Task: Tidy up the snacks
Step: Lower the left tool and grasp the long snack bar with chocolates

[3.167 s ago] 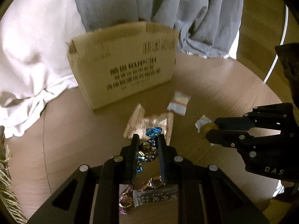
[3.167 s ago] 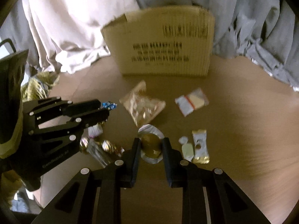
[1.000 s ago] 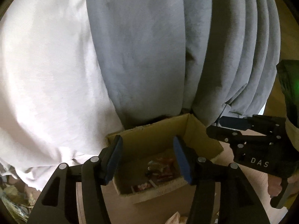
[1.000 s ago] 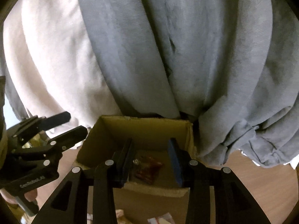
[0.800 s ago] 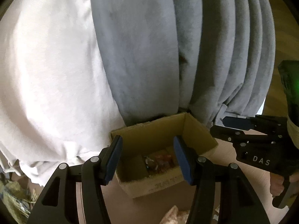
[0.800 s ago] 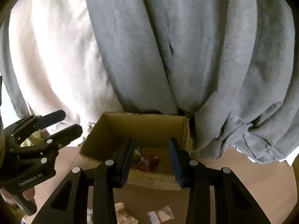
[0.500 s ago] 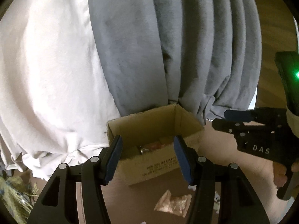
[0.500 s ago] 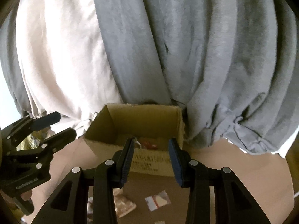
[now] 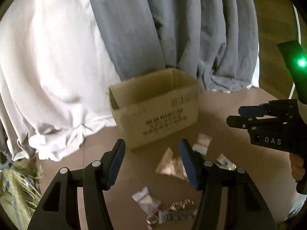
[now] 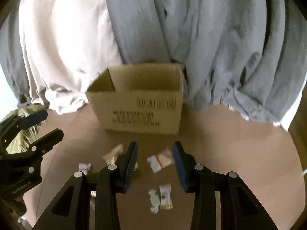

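An open cardboard box (image 9: pixel 155 107) (image 10: pixel 140 105) stands at the back of a round wooden table; its inside is hidden from here. My left gripper (image 9: pixel 152 161) is open and empty, above the table in front of the box. My right gripper (image 10: pixel 155 164) is open and empty too, and shows in the left wrist view (image 9: pixel 241 117). Loose snacks lie on the table: a clear packet (image 9: pixel 170 165), a white sachet with a red stripe (image 9: pixel 201 143) (image 10: pixel 160 160), a white bag (image 9: pixel 144 199), foil candies (image 9: pixel 172 210), two small wrapped sweets (image 10: pixel 161 197).
White and grey cloth (image 9: pixel 134 38) hangs behind the box and drapes onto the table. A straw-like bundle (image 9: pixel 17 184) lies at the left edge. A wooden floor (image 9: pixel 276 38) shows beyond the table on the right. The left gripper shows at the left of the right wrist view (image 10: pixel 38 126).
Both grippers held snacks 3.2 s ago, then stood open over the box. Since then both have pulled back and down from the box, so the table and loose snacks have come into view.
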`<act>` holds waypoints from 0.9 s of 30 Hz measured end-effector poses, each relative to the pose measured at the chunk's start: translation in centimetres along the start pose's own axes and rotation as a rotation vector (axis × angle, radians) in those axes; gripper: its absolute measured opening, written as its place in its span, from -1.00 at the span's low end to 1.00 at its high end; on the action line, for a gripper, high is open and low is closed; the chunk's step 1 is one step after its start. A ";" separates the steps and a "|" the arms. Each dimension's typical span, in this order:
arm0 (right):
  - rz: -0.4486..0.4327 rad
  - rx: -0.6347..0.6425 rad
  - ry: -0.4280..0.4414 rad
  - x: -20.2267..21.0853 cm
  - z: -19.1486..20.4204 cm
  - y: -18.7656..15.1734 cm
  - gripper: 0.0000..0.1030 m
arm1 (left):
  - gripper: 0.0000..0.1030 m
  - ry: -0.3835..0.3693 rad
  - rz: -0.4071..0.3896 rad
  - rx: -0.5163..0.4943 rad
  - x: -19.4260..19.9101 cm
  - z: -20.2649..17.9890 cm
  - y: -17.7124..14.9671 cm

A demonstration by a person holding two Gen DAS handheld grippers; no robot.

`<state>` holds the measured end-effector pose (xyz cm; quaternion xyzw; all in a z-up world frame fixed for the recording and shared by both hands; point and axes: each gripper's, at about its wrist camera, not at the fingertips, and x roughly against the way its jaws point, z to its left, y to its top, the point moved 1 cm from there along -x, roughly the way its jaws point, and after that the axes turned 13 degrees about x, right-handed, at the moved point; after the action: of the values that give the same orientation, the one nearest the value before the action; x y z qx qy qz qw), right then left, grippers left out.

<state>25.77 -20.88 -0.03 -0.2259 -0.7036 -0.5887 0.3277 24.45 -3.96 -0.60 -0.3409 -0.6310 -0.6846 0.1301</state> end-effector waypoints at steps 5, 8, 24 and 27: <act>0.063 -0.028 0.019 -0.8 0.4 -2.6 -0.24 | 0.11 -0.003 0.064 -0.012 -0.4 -0.5 -2.5; 0.098 -0.040 0.026 -1.2 0.6 -4.0 -0.24 | 0.11 0.001 0.098 -0.042 -0.7 -0.9 -4.0; 0.272 -0.049 0.110 -5.3 2.1 -9.1 -0.24 | 0.11 -0.047 0.312 0.002 -4.7 -0.5 -9.2; 0.285 -0.049 0.126 -5.7 2.3 -9.5 -0.24 | 0.11 -0.058 0.340 0.009 -5.4 -0.5 -9.8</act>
<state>22.57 -20.18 -10.87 -0.2938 -0.6280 -0.5661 0.4459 22.28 -4.17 -11.62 -0.4620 -0.5707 -0.6397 0.2273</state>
